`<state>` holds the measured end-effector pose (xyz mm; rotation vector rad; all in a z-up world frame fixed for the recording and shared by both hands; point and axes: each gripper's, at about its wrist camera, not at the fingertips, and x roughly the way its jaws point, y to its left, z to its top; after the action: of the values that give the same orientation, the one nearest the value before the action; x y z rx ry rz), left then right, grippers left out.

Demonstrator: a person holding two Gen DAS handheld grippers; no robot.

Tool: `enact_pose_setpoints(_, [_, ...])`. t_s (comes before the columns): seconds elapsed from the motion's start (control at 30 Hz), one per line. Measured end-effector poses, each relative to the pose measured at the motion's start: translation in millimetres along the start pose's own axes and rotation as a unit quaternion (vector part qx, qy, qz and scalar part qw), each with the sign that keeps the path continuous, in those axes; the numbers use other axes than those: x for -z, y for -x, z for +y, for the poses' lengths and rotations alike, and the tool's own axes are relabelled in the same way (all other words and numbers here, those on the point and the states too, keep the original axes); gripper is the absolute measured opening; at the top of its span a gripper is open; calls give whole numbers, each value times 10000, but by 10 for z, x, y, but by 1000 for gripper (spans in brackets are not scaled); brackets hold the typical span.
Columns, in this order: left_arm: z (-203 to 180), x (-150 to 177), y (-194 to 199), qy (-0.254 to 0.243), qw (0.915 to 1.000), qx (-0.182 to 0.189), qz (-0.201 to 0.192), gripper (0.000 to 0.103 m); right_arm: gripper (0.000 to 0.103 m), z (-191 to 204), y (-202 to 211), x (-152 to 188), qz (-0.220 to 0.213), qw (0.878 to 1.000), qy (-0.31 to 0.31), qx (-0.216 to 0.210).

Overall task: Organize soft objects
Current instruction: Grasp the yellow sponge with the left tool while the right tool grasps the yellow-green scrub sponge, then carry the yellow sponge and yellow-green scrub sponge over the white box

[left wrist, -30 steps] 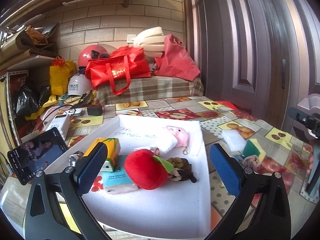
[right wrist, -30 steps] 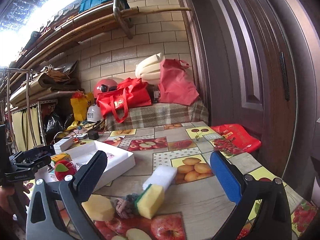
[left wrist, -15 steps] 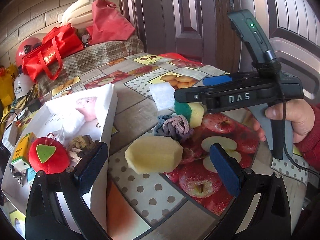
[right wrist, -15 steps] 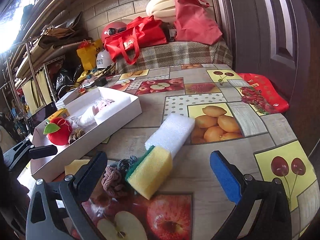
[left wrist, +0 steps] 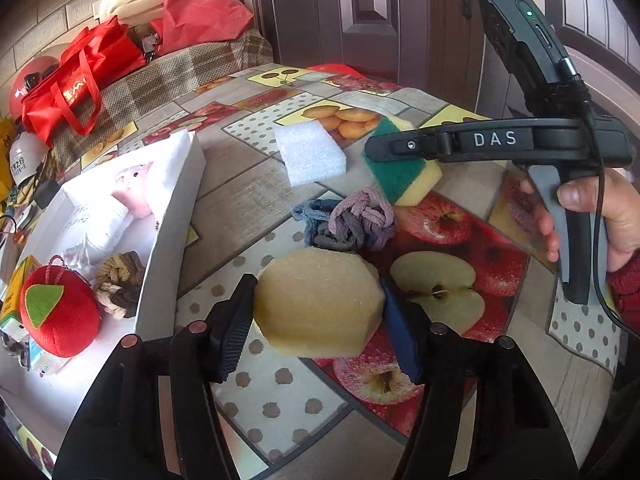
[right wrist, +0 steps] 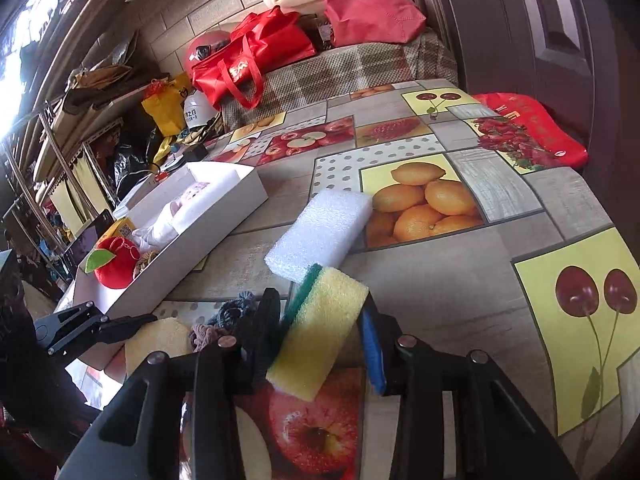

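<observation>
Left tool [left wrist: 316,324] pinches the tan sponge [left wrist: 318,300], right tool [right wrist: 316,336] the yellow-green sponge [right wrist: 320,332] — soft foam may squirm out mid-lift

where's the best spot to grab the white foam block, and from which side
Grip the white foam block across its two long sides near the middle, coming down from above. It lies flat on the table, and its near end touches the green-and-yellow sponge, now between the right gripper's fingers, so a low approach from that end looks crowded.
</observation>
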<state>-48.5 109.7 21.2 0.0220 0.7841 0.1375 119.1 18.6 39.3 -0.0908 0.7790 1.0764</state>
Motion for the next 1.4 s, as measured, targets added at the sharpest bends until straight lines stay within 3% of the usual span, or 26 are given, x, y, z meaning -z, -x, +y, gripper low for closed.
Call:
enact_pose_setpoints(0.13, [-107, 40, 158, -90, 9995, -72, -284, 61, 39, 44, 90, -5, -260, 9996, 83, -13])
enact_pose_setpoints(0.37, [6, 89, 501, 174, 9926, -158, -1190, 61, 39, 265, 495, 86, -1416, 9878, 599, 238])
enact_pose_setpoints(0.47, [39, 112, 618, 179, 9877, -281, -1530, 61, 39, 372, 575, 123, -1659, 9824, 795, 307])
enact_pose_setpoints(0.73, [142, 154, 773, 198, 9722, -1081, -2068, 61, 39, 594, 560, 167, -1727, 9799, 991, 72])
enact_pose_setpoints(0.97, [372, 191, 778, 585, 9692, -1119, -2113, 61, 39, 788, 514, 222, -1714, 9773, 1248, -21])
enact_pose_setpoints(1.4, [574, 248, 809, 693, 9637, -1286, -2233, 61, 39, 1108, 320, 268, -1458, 9758, 1616, -187])
